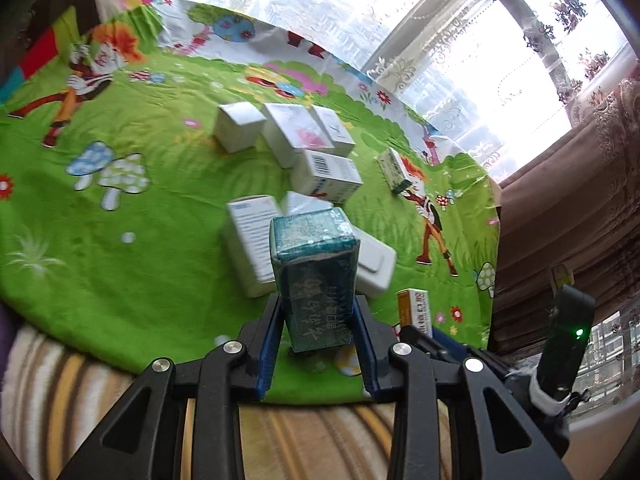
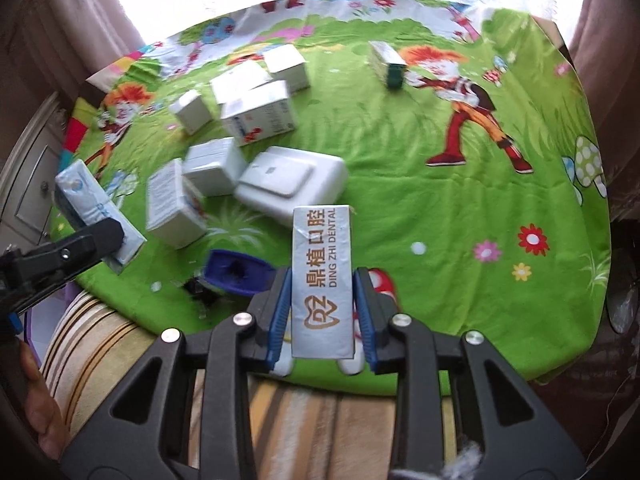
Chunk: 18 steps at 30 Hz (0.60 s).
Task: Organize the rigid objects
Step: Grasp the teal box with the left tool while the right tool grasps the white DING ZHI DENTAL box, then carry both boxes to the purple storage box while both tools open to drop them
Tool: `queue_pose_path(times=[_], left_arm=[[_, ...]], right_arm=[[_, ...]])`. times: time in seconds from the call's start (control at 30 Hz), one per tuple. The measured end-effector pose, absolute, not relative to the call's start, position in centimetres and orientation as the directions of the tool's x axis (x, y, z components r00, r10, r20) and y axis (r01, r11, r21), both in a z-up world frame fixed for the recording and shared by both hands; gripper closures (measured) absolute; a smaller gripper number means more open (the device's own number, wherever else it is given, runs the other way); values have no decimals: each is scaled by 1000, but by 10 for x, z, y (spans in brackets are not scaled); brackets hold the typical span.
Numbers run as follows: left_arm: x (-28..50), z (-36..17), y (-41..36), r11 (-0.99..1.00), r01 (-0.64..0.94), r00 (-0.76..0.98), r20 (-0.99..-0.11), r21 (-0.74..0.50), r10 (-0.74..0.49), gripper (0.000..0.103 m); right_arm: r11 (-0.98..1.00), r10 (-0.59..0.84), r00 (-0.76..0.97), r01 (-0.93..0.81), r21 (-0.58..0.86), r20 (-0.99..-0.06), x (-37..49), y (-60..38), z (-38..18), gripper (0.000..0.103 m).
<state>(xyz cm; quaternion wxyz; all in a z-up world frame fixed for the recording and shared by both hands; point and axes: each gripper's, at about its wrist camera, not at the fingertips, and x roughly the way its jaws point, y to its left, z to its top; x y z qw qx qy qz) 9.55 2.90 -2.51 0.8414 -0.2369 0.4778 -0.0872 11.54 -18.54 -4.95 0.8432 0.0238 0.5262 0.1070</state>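
Now the left tongs (image 1: 316, 332) clamp a teal box (image 1: 314, 276), and the right tongs (image 2: 322, 312) clamp a silver dental box (image 2: 322, 280).

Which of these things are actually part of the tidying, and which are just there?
Part of the job:
teal box in left gripper
silver dental box in right gripper
white boxes
green-ended box

Just there:
cartoon cloth
striped cushion
curtains
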Motion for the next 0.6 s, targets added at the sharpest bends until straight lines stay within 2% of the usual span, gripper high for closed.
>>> queue_pose_path(times=[0.3, 0.6], left_arm=[[57, -11, 99, 918, -143, 583, -781, -370, -224, 67], [17, -8, 184, 924, -279, 584, -810, -263, -55, 67]], right_arm=[[939, 292, 391, -290, 184, -873, 91, -129, -31, 68], [882, 371, 322, -416, 222, -871, 74, -64, -21, 67]])
